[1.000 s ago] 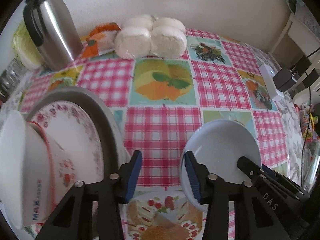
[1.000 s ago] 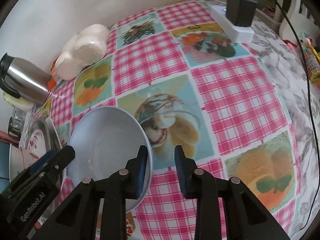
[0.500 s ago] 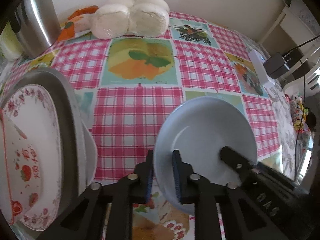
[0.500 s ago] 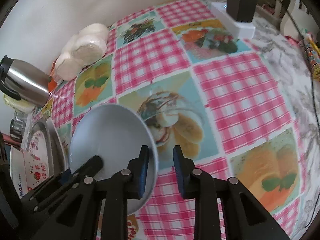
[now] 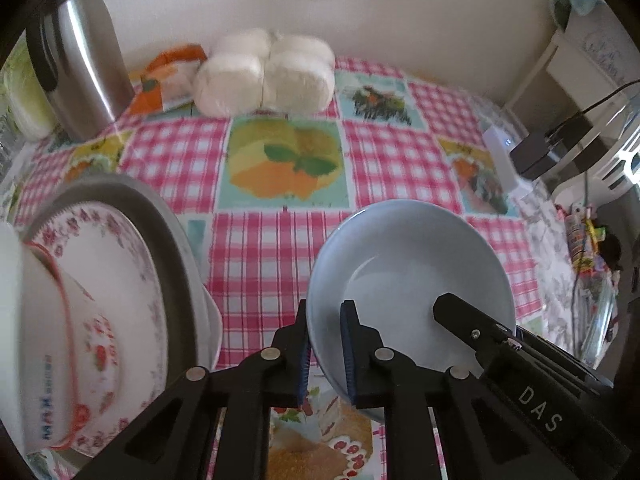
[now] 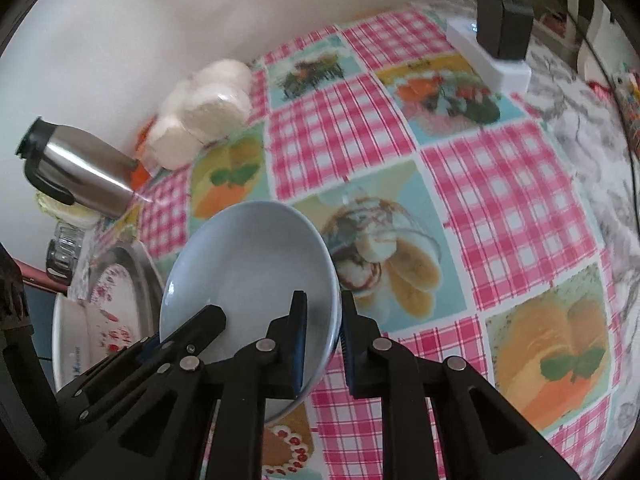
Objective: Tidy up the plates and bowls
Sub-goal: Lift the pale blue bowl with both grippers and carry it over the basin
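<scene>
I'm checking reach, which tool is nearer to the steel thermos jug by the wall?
Left. The left tool grips the blue bowl's rim on the side facing the steel jug. The right tool grips the opposite rim, farther from it.

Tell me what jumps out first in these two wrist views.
The pale blue ceramic bowl, in the centre and tilted, with the left tool and the right tool each clamped on opposite sides of its rim. Under it lies the loud pink checked tablecloth with fruit and dessert pictures. At the left edge stands a stack of floral white plates in a grey metal tray.
</scene>
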### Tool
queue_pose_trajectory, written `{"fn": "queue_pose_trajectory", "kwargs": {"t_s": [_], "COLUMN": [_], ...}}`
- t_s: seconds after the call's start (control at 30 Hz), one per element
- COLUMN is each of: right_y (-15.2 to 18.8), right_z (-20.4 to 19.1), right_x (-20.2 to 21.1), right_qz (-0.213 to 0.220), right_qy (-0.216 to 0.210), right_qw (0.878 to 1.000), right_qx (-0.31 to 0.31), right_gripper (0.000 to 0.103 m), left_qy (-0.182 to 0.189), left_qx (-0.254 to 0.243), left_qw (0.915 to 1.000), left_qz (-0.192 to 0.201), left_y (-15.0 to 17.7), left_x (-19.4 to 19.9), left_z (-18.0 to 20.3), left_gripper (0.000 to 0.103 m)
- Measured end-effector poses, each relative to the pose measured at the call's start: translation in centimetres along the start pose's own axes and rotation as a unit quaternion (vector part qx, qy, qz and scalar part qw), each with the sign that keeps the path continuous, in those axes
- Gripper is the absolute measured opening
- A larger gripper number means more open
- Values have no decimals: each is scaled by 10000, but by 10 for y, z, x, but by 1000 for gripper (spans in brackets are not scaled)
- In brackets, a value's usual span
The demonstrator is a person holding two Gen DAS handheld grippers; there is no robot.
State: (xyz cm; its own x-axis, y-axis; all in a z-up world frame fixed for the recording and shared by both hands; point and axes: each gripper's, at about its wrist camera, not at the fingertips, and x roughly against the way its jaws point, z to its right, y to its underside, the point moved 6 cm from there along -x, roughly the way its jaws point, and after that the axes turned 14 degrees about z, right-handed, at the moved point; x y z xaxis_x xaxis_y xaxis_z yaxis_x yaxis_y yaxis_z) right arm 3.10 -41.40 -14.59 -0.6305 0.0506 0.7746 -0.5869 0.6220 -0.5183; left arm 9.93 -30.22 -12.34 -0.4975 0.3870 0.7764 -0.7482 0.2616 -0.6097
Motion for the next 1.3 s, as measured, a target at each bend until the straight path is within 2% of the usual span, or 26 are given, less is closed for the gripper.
{"fn": "queue_pose_trajectory", "kwargs": {"t_s": [0.33,0.63,0.9,1.3], "right_y": [-29,-43,-42,-26], "right_z": [-36,-76,-113,-174], "right_x": [54,102,122,135], "right_qz": [726,1248,1445,1441], "right_qy": [-200,-473,-764,-1096], "right_qw": [9969,9904,9853,9795], "right_qx": [213,373,494,888], "right_gripper": [17,17,17,17], "left_qy": [195,243,194,96], "left_qx": [33,92,236,712], "left_qw": [9968,9903,9857,9795], "left_qz": [773,1368,1658,1884], "left_y": [-37,-56,-59,-48], "left_x": [61,118,154,193], "left_z": [-1,-16,-45,-105], "left_gripper": [16,16,16,16]}}
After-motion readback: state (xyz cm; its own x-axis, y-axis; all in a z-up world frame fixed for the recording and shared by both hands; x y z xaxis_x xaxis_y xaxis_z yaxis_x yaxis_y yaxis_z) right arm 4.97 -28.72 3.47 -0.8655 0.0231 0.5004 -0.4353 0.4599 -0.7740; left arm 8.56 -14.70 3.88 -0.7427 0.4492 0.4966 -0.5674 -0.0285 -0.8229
